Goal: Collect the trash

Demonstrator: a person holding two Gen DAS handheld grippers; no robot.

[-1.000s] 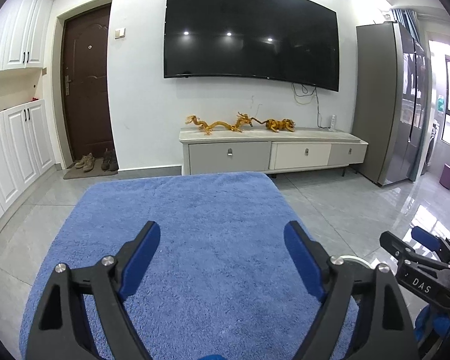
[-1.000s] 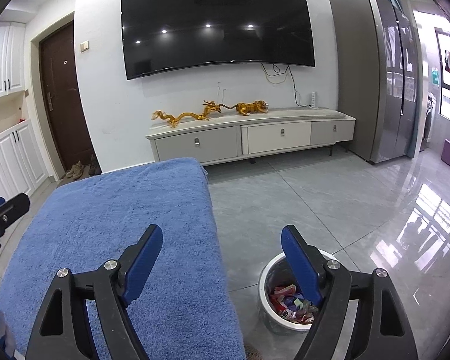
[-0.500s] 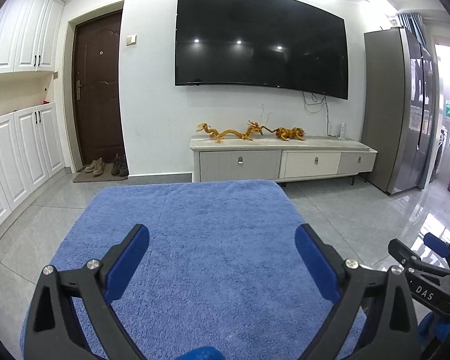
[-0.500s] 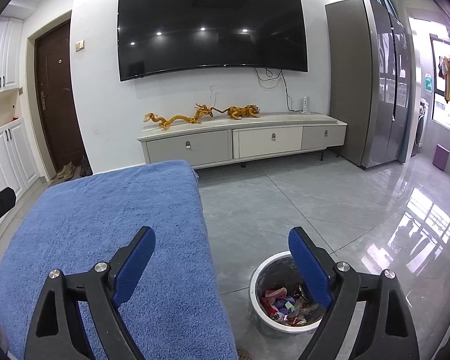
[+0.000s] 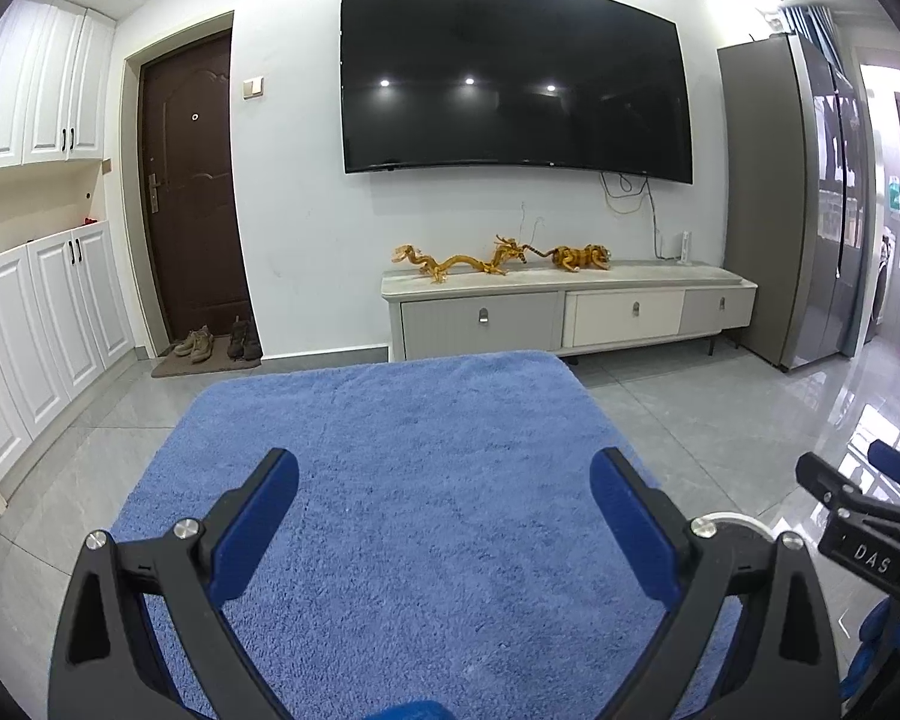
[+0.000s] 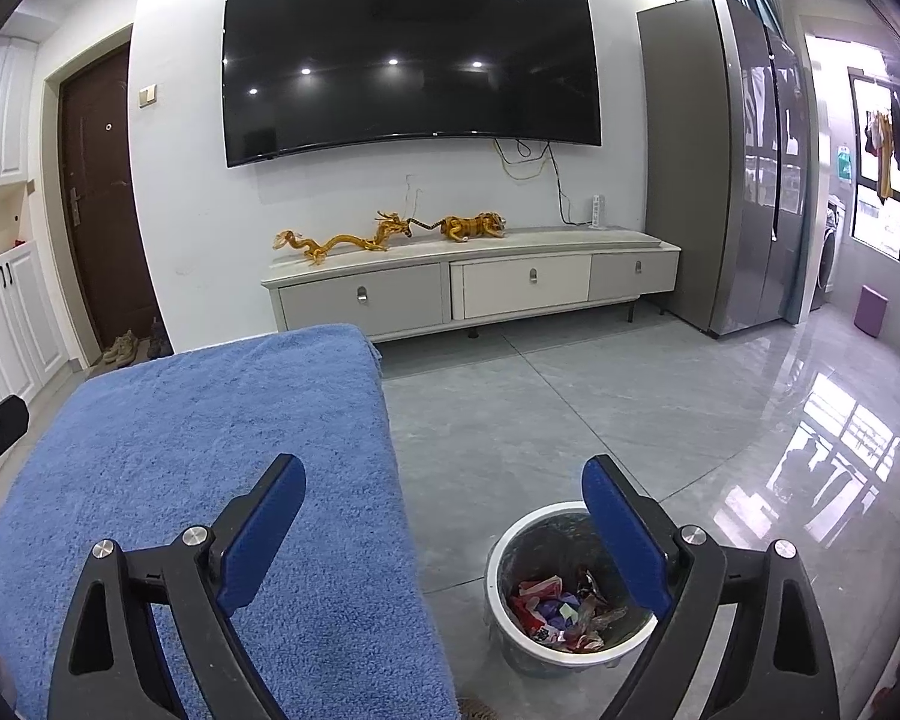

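Both tools hovering spread and empty above the blue terry-cloth-covered surface (image 5: 426,480).

The left tool (image 5: 444,483) is holding its blue-padded fingers wide apart, gripping nothing. The right tool (image 6: 444,489) is likewise standing spread over the surface's right edge, with nothing between its pads. The crumpled colourful wrapper trash (image 6: 561,609) is lying inside the round white-rimmed plastic bin (image 6: 513,540), which is sitting on the grey tiled floor (image 6: 570,408) just beside the surface.
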